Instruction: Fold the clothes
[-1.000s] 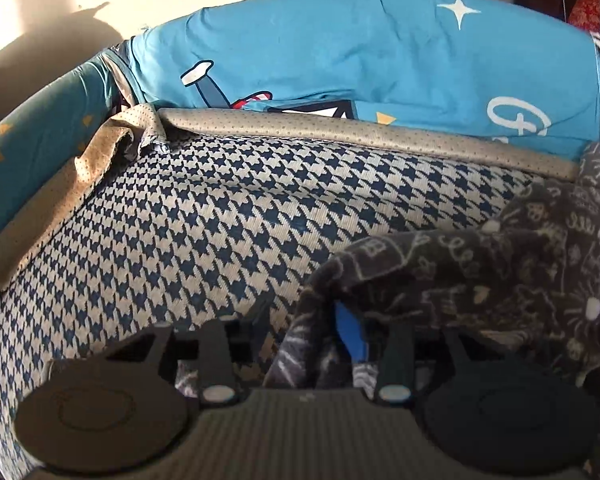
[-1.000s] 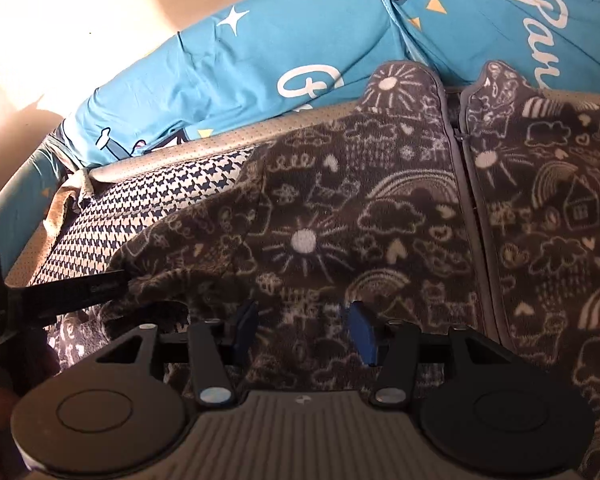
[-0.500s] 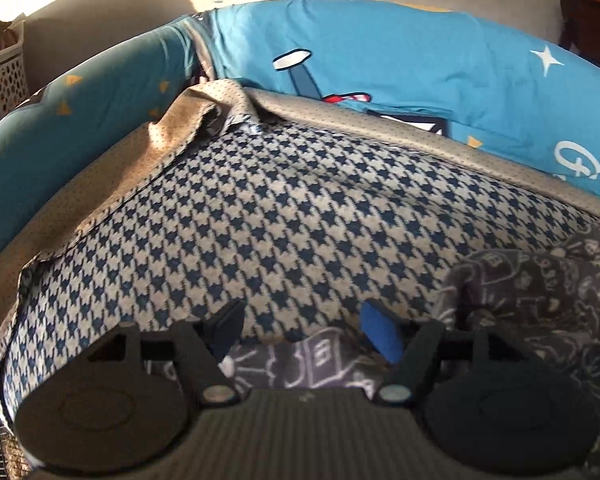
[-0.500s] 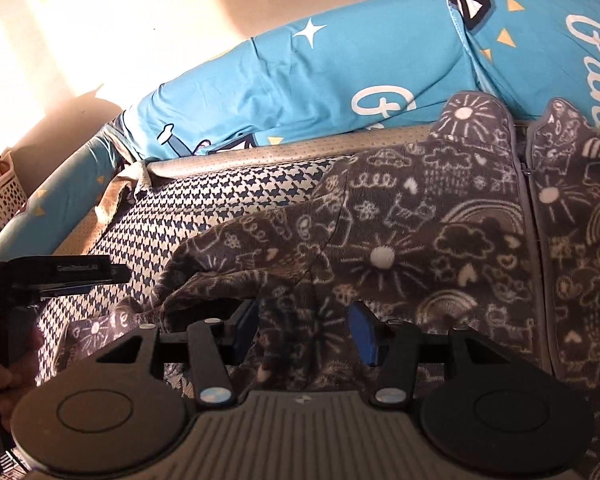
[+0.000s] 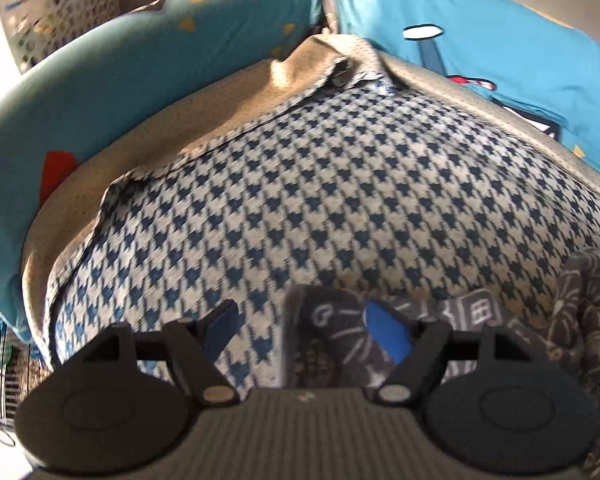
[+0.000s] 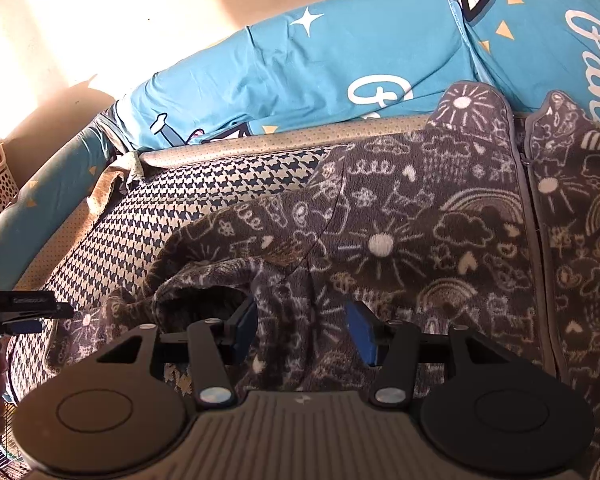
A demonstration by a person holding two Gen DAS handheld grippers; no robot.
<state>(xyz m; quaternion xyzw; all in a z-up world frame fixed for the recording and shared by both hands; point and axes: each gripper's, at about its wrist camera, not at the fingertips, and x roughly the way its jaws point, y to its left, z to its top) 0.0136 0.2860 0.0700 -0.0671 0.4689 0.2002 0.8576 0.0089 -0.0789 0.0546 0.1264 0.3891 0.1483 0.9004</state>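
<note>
left gripper (image 5: 306, 330) jaws are opening over the gray doodle-print fleece (image 6: 400, 216) sleeve end without pinching it, right gripper (image 6: 302, 330) half open astride bunched fleece, grip unclear

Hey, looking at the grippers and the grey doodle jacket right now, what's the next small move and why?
Probably draw the left gripper clear: its jaws are opening and the sleeve end lies stretched out on the houndstooth cushion, while the right gripper pinches a bunched fold of the jacket.
</note>
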